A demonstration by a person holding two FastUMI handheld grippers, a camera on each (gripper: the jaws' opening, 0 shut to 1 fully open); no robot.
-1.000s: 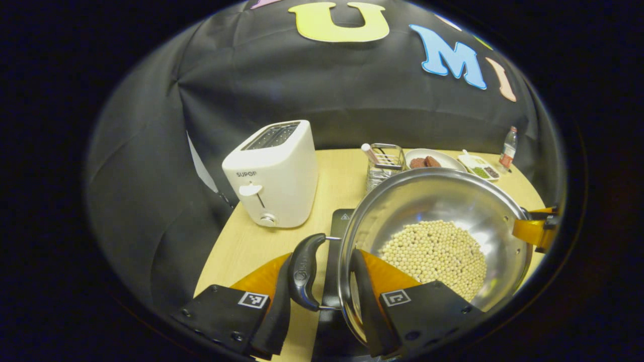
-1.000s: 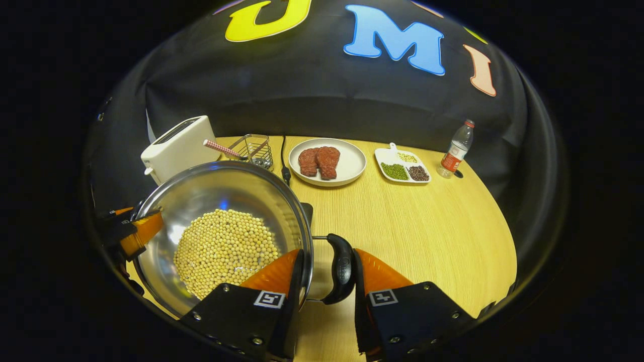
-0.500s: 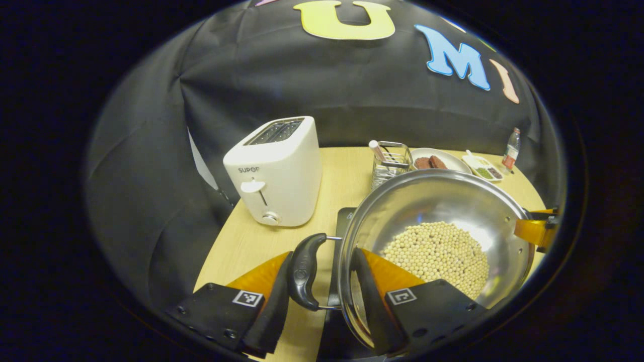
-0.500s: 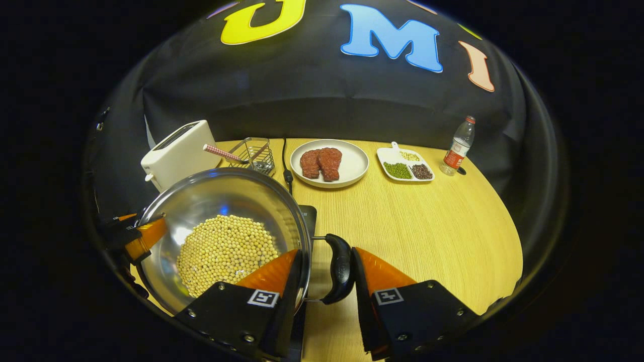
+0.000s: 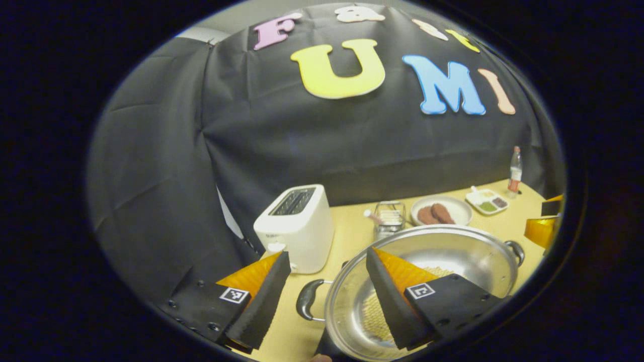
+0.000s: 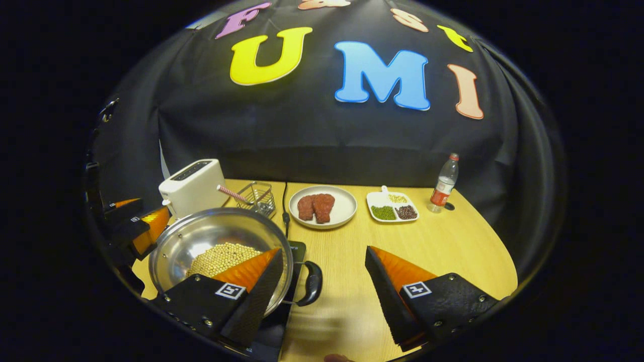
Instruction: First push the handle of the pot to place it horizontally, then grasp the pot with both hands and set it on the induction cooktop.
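Across the pale wooden table (image 6: 432,246) we see the shiny steel pot of yellow beans (image 6: 221,246) at lower left of the right gripper view, sitting on the black induction cooktop (image 6: 298,247). Our right gripper (image 6: 322,286) gapes wide, holding nothing, its fingers either side of the pot's black handle (image 6: 313,284). Our left gripper (image 5: 327,291) is likewise spread wide and empty at the bottom of the left gripper view, straddling the other black handle (image 5: 304,300).

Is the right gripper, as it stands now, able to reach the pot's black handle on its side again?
Probably yes. The right gripper has its jaws wide open, and the black handle lies between and just below them, with bare table around it and nothing in between.
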